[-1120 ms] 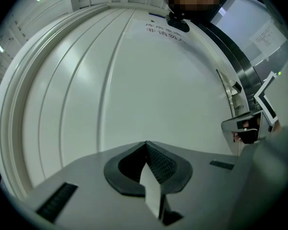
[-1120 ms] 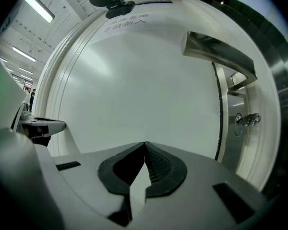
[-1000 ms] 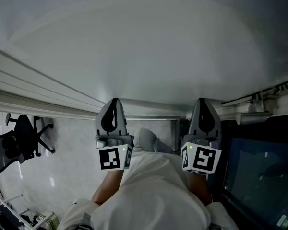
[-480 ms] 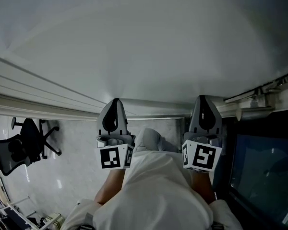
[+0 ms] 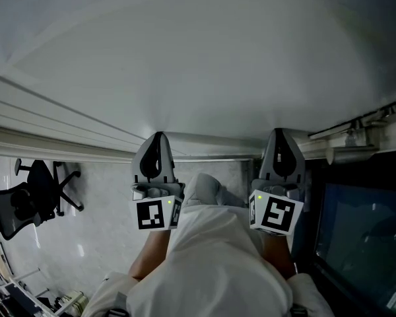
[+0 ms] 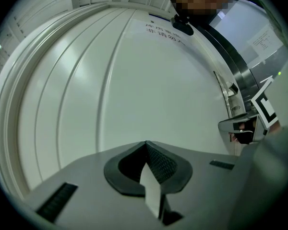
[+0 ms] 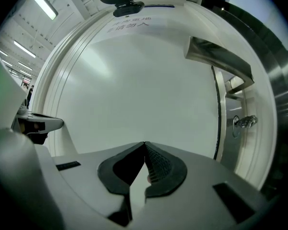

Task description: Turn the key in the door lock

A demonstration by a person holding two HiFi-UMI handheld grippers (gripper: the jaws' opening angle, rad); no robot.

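– At the door's right edge, where do we find the key?

– We find the key [image 7: 246,121] sitting in the lock [image 7: 236,124], below the metal lever handle [image 7: 221,61] of the white door [image 7: 144,80]. In the right gripper view it lies above and well to the right of the fingers of our right gripper [image 7: 144,143], clearly apart from them.

– How do our fingers stand?

– Both pairs are clenched tip to tip, with nothing between them. The right gripper's fingers meet in a closed point facing the plain door panel. Our left gripper [image 6: 145,143] shows the same: fingers pressed together, empty, aimed at bare door. Neither pair touches the key or the handle.

– What can we not make out?

– The key is small and smeared by the wide lens, so we cannot tell which way it is turned. From the head view we cannot judge whether the fingertips touch the door. The left gripper view does not show the lock clearly. At its right edge we see only the right gripper's tip and its marker cube [image 6: 264,107]. Dark print near the door's top is too blurred to read.
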